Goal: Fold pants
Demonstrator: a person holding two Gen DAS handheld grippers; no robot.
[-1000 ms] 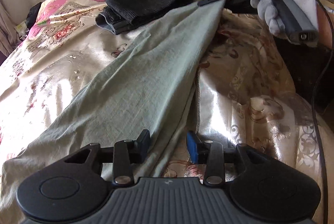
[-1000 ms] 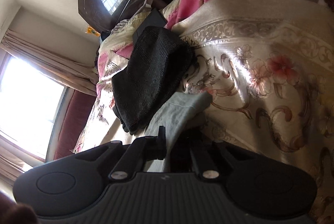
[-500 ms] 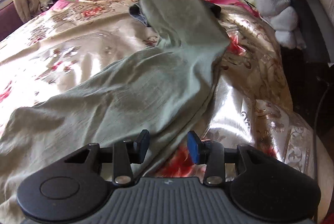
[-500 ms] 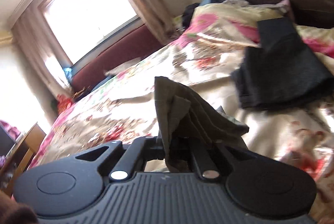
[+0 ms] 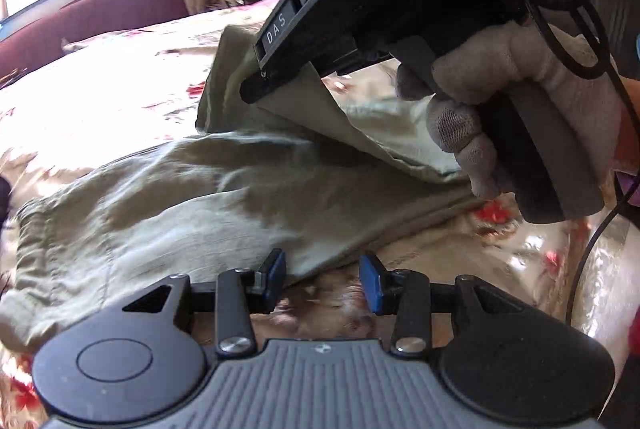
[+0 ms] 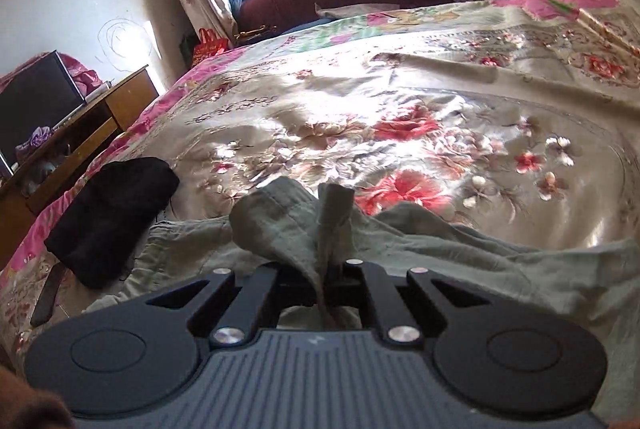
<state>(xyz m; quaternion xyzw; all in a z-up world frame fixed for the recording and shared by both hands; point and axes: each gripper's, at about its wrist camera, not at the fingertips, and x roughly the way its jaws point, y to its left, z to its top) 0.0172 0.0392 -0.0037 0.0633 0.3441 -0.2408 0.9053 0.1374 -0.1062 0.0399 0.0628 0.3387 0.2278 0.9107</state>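
Jaws of the right gripper clamp a pant-leg end; the left gripper stands parted, empty. Pants lie on the bedspread — mid-fold, leg carried toward the waistband; next, lay it flat.

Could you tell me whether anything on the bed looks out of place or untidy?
Mostly no. The olive pants lie wrinkled, the end pinched in the right gripper bunched rather than flat. A black garment lies crumpled beside the waistband, close to the fold area. The left gripper is open over the pants' edge.
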